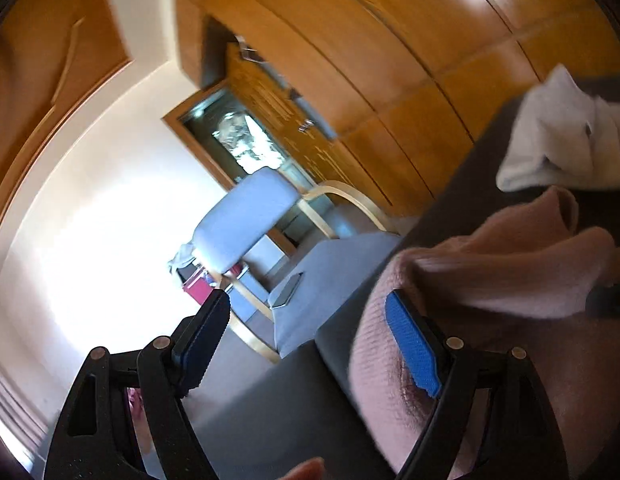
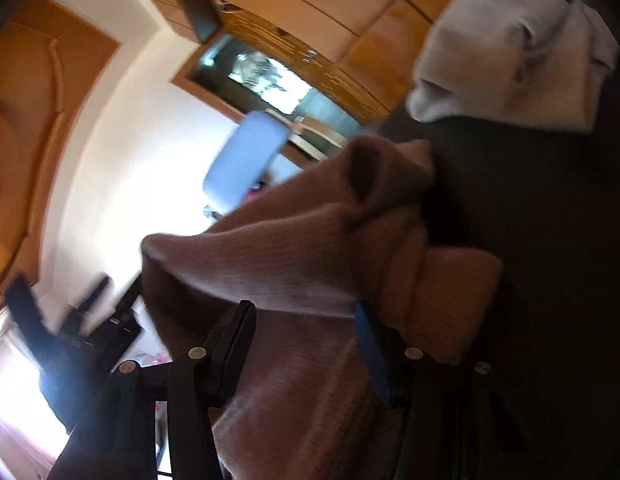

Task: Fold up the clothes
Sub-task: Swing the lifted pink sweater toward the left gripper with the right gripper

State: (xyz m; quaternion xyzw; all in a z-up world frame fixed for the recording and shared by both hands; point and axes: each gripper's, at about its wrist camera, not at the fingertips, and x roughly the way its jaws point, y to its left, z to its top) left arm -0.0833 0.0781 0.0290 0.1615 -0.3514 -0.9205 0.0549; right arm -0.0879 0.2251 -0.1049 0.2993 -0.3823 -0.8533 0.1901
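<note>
My left tool (image 1: 310, 344) stands wide with nothing between its fingers — one blue pad (image 1: 414, 348) lies just beside the pink knit sweater (image 1: 490, 276). My right tool (image 2: 306, 344) is partly spread, and the pink sweater (image 2: 294, 264) lies bunched between its fingers; I cannot tell whether the pads press on it. The sweater is heaped on a dark surface (image 2: 530, 200), a folded white garment (image 2: 510, 52) farther along it. Beyond — a blue chair (image 1: 246, 216) and wooden wardrobe (image 1: 390, 60).
</note>
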